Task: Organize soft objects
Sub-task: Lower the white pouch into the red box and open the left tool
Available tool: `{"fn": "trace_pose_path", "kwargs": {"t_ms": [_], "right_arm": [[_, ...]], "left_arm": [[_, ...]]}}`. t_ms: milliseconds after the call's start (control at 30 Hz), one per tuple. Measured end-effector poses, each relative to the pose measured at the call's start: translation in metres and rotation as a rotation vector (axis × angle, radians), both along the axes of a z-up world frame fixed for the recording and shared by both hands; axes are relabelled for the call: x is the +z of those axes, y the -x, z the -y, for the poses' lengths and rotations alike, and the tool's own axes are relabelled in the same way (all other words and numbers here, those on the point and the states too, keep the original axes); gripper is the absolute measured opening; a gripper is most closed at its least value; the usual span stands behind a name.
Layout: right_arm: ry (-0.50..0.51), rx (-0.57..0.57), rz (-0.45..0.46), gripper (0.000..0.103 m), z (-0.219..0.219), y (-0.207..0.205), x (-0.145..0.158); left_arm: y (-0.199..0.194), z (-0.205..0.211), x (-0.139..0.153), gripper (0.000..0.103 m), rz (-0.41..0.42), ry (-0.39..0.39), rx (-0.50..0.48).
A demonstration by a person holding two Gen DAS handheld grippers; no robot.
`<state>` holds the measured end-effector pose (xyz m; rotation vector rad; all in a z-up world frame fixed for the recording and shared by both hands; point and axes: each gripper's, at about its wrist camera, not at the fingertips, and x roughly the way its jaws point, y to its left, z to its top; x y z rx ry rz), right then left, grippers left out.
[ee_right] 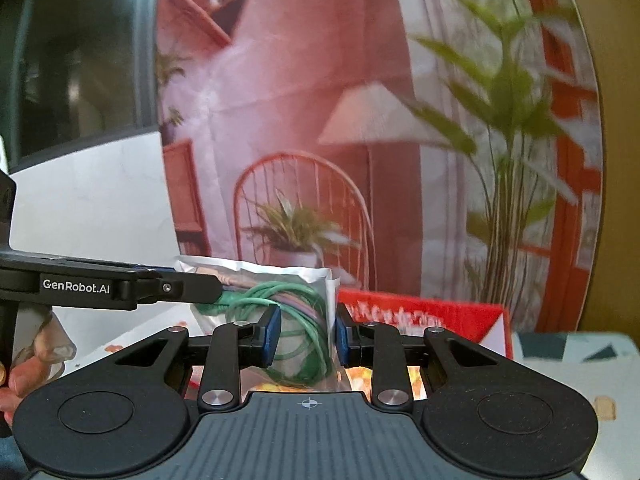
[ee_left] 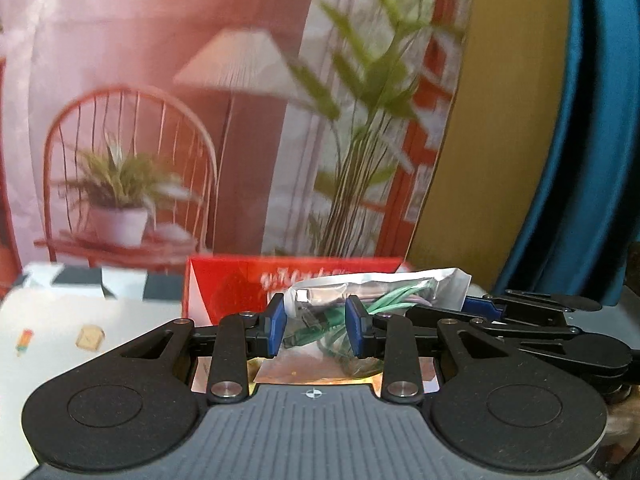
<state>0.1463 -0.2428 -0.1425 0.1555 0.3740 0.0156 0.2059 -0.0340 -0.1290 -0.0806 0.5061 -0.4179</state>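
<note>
A clear plastic bag of coiled green cable (ee_left: 340,312) is held up between both grippers, above the table. My left gripper (ee_left: 316,330) has its blue pads on either side of the bag's left part and is shut on it. My right gripper (ee_right: 306,334) pinches the same cable bag (ee_right: 288,304) from the other end. In the left wrist view the right gripper (ee_left: 480,306) reaches in from the right, onto the bag's right end. In the right wrist view the left gripper (ee_right: 208,282) comes in from the left, over the bag's top corner.
A red open box (ee_left: 224,288) stands just behind the bag, also in the right wrist view (ee_right: 432,316). A printed backdrop with a chair, a lamp and plants hangs behind. The white patterned tablecloth (ee_left: 60,328) lies below. A blue curtain (ee_left: 580,140) hangs at the right.
</note>
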Motion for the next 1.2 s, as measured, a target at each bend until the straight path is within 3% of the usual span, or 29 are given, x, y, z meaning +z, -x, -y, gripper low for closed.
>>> {"fn": "trace_pose_path", "kwargs": {"t_ms": [167,333,500,733,1100,1167,1200], "right_arm": [[-0.045,-0.029,-0.13,0.026,0.011,-0.023,-0.023],[-0.171,-0.065,-0.239,0.026,0.025,-0.036,-0.049],[-0.21,-0.089,-0.303,0.026,0.027,-0.04,-0.067],[-0.251,-0.107,-0.346,0.027,0.03,-0.042,-0.078],[-0.213,-0.13,-0.374,0.029,0.027,-0.046,-0.076],[-0.18,-0.157,-0.366,0.035,0.024,-0.045,-0.073],[-0.154,-0.173,-0.36,0.037,0.023,-0.044,-0.072]], "left_arm": [[-0.03,0.007,-0.021,0.034,-0.151,-0.006,0.021],[-0.043,0.012,-0.041,0.034,-0.226,-0.053,0.029],[-0.052,0.01,-0.055,0.034,-0.296,-0.039,0.04],[-0.053,0.012,-0.063,0.034,-0.326,-0.069,0.034],[-0.056,0.013,-0.064,0.034,-0.334,-0.072,0.024],[-0.052,0.012,-0.06,0.039,-0.286,-0.081,0.027],[-0.05,0.012,-0.057,0.047,-0.26,-0.086,0.023]]}}
